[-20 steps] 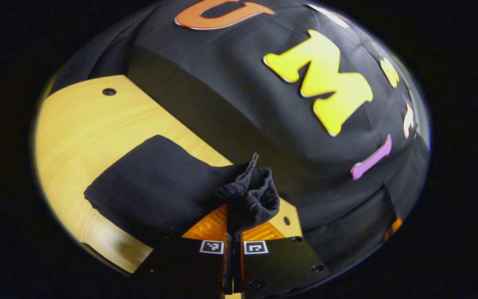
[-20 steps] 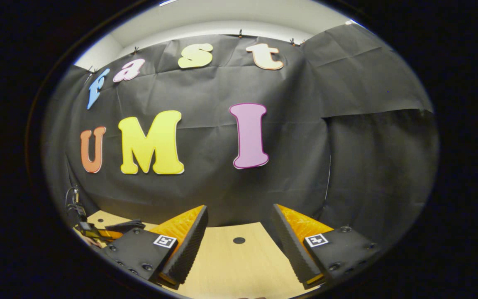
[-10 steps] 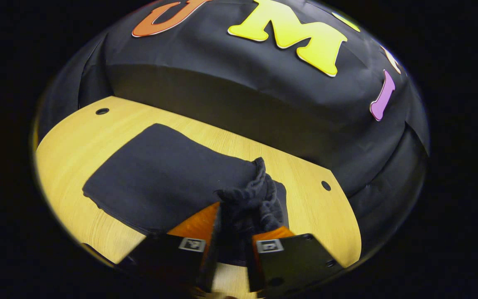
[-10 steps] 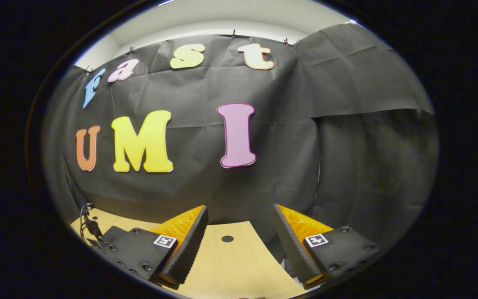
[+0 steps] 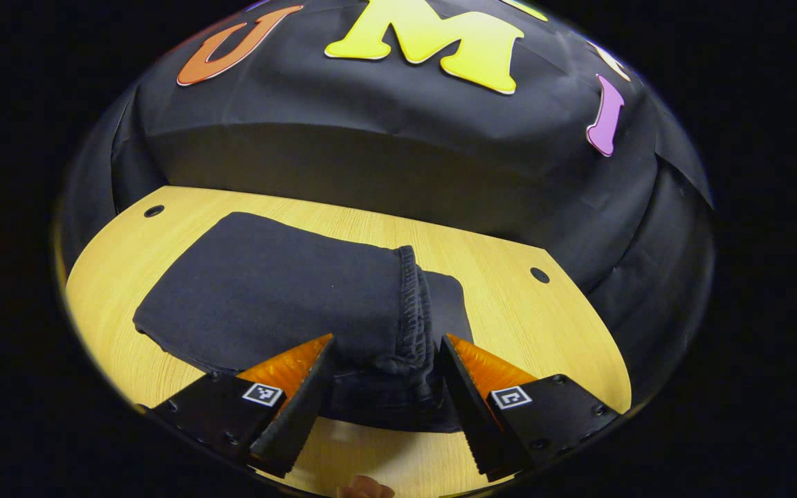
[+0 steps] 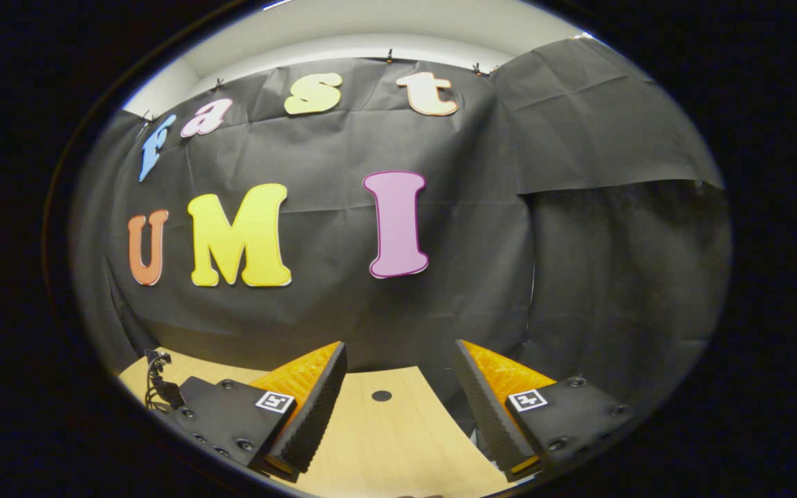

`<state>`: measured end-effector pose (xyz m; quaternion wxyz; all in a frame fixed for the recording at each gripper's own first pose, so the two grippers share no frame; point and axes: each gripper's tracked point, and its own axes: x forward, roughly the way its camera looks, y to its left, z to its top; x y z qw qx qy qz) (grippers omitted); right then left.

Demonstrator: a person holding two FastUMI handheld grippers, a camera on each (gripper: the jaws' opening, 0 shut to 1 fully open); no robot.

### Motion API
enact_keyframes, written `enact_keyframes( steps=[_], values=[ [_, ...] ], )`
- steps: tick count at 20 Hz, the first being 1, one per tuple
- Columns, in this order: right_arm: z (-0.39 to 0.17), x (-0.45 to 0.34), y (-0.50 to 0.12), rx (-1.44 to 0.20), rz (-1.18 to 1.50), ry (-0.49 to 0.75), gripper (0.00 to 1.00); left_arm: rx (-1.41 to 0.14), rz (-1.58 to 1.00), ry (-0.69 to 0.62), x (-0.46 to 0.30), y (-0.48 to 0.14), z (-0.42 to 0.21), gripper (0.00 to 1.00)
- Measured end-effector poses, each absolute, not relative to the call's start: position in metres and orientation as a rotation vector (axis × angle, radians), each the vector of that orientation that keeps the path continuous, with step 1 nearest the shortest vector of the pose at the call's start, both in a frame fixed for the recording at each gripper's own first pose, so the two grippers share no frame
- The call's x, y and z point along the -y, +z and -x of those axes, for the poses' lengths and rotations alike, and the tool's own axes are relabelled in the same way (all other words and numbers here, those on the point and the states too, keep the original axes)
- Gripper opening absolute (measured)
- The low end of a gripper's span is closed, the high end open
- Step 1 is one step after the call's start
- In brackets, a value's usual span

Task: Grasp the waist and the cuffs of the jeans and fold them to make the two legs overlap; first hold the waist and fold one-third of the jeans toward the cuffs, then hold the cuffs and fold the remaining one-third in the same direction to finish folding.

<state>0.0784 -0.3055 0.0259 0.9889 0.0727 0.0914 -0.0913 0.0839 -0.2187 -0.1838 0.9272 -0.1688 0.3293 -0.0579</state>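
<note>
Centrally, the left gripper view showed the dark jeans [image 5: 281, 290] lying folded on the wooden table [image 5: 509, 325], their gathered waistband [image 5: 416, 304] running from about 12 o'clock down toward 6 o'clock of the bundle. The left gripper [image 5: 385, 380] stood with its fingers spread wide, one finger at 7 o'clock and the other at 5 o'clock of the waistband's near end; whether either finger touched the cloth could not be told, and neither pinched it. A thinner layer of the jeans showed past the waistband at 3 o'clock. Round holes [image 5: 539, 275] marked the table toward its far edge, at 10 and 2 o'clock.

The right gripper [image 6: 398, 404] was likewise parted, its fingers holding nothing, above bare table with one hole [image 6: 381, 395] between them.
</note>
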Motion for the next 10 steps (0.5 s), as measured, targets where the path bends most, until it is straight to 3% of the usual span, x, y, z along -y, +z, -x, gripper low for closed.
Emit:
enact_keyframes(
  steps=[5,10],
  values=[
    [-0.069,0.286,0.032,-0.186,-0.151,-0.159,0.94,-0.606,0.358,-0.137,0.208,-0.154,-0.065,0.98],
    [-0.073,0.249,0.02,-0.197,-0.146,-0.11,0.96,-0.492,0.289,-0.08,0.143,-0.112,-0.053,0.99]
  ],
)
